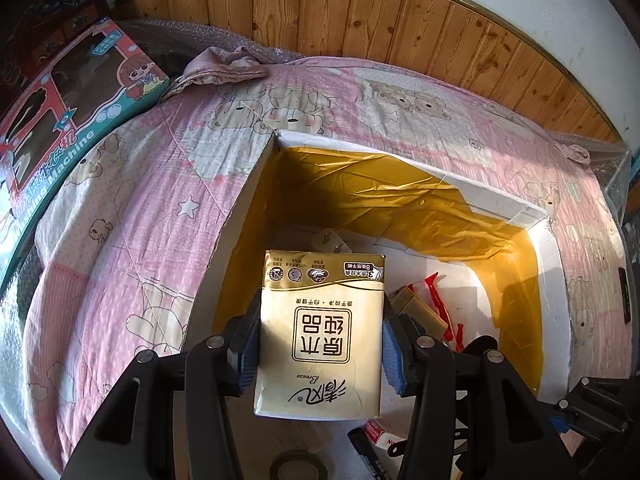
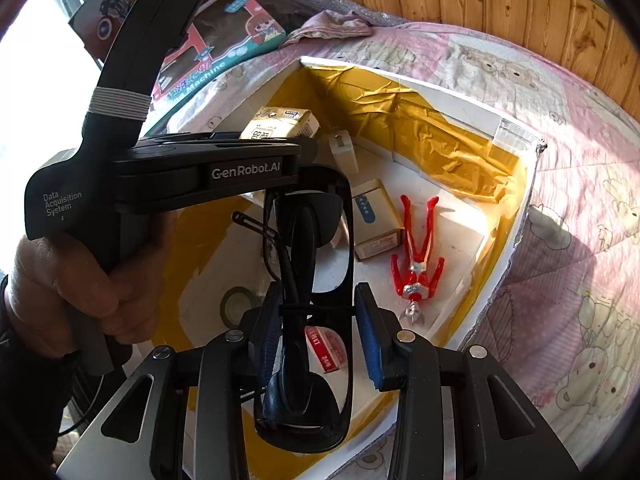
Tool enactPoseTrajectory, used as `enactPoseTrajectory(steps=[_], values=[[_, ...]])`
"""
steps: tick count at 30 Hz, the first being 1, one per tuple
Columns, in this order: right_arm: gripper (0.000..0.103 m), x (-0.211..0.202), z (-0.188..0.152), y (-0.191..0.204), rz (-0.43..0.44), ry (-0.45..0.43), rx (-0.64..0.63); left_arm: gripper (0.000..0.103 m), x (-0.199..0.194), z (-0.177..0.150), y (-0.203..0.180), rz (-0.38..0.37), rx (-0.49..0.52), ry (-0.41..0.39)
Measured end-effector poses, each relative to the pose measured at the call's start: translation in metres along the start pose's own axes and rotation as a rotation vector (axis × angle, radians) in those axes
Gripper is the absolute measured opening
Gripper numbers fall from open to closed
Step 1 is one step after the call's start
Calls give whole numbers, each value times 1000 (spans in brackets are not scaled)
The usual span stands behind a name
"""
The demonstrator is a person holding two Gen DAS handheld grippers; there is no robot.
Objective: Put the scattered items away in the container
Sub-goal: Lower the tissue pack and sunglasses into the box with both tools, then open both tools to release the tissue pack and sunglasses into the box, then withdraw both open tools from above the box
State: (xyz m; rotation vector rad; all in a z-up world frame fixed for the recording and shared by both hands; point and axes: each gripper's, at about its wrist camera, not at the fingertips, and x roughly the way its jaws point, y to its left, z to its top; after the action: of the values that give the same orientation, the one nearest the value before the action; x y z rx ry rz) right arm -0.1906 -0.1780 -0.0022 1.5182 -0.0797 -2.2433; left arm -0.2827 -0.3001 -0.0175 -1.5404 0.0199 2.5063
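Left wrist view: left gripper [image 1: 320, 344] clamped on a gold tissue pack [image 1: 320, 336], blue pads [image 1: 249, 344] pressed to both its sides, held above the open white box [image 1: 548, 280] lined with gold foil; box sits on a pink bear-print quilt [image 1: 132, 208]. Right wrist view: right gripper [image 2: 316, 340] holds black sunglasses [image 2: 316, 264] over the same box, frame pinched between its pads; box floor carries a red figurine [image 2: 416, 256], a small gold carton [image 2: 376, 216], a tape roll [image 2: 236, 306]; a hand [image 2: 72, 280] grips the left device's handle.
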Motion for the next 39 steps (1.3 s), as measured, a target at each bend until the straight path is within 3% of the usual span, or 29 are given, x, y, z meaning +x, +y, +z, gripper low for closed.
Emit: enactPoseTrajectory(steps=[5, 8, 15, 22, 28, 39], values=[[41, -4, -4, -3, -14, -17, 26, 54, 3, 0, -6, 28, 63, -8], [48, -11, -5, -6, -7, -33, 52, 58, -1, -3, -3, 69, 71, -36], [50, -31, -18, -5, 30, -50, 73, 62, -18, -7, 7, 10, 25, -41], [50, -58, -36, 4, 35, -72, 24, 62, -65, -18, 18, -6, -28, -104], [51, -80, -52, 24, 6, -94, -84, 63, -120, -53, 23, -27, -103, -157], [51, -92, -81, 50, -134, -72, -261, 64, -179, -137, -18, -55, -130, -139]])
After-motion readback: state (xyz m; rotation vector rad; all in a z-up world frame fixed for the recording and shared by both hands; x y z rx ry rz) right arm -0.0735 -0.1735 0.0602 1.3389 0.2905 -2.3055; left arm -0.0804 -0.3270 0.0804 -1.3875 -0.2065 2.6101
